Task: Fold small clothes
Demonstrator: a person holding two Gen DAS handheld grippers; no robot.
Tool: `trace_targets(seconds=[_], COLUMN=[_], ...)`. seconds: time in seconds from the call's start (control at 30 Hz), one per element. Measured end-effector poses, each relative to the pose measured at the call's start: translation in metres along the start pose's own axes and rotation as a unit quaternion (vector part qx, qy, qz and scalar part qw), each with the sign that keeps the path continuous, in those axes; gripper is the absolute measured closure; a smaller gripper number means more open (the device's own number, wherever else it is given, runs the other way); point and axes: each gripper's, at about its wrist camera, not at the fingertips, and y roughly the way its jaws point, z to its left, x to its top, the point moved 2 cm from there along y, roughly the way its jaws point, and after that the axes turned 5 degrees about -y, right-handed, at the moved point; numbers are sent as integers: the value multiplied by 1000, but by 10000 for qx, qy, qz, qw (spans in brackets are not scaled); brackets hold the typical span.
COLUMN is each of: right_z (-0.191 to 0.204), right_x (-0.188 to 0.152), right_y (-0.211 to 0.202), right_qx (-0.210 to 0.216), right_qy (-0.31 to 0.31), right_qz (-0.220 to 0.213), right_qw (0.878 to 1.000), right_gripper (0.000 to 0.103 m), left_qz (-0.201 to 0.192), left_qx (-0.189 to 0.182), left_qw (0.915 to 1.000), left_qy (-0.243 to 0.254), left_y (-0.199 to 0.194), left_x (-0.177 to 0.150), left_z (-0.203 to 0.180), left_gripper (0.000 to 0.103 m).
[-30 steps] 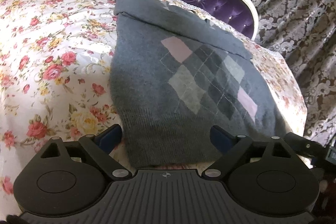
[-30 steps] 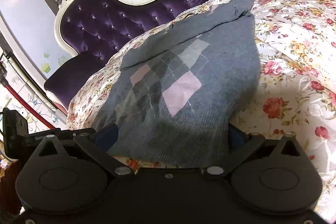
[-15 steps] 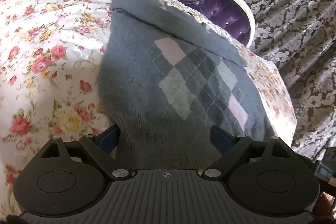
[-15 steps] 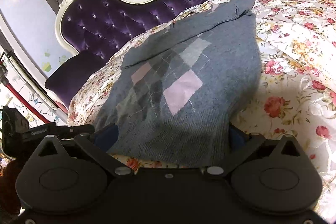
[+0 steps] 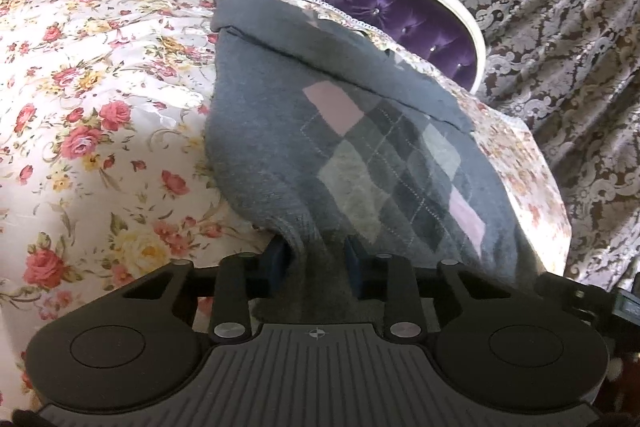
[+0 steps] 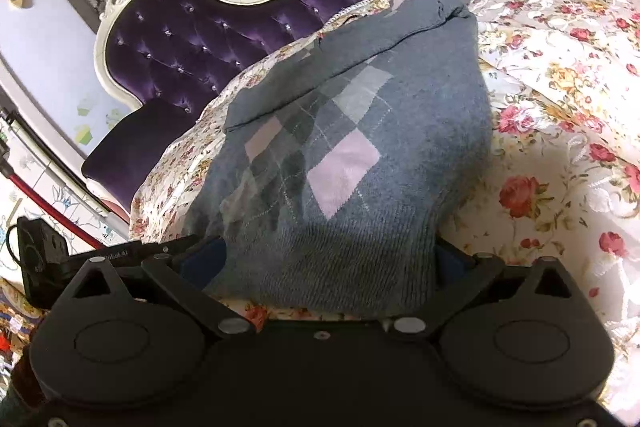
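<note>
A grey argyle sweater [image 5: 360, 155] is laid flat on the floral bed [image 5: 100, 115], its far part already folded over. The grasping step is in hand: the near hem is bunched between the closing left tongs [image 5: 316, 259], and the cloth looks pinched. The right tongs [image 6: 328, 263] are spread wide around the hem's other corner and are only starting to close, with no grip yet. Next, a firm hold on both corners seems needed, then an even lift toward the far edge.
</note>
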Motion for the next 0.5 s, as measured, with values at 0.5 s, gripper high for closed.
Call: trace_targets(seconds=[0.5], right_z=[-2], right_x=[-3], right_y=[-3], right_qx=[-267], right_qy=[-131], right_qz=[194], right_qw=[9994], right_gripper=[53], left_qz=[19], left_qx=[31], left_qw=[10000], left_qy=[53], left_y=[-5], left_x=[-7], left_z=[-5], left_gripper=[96])
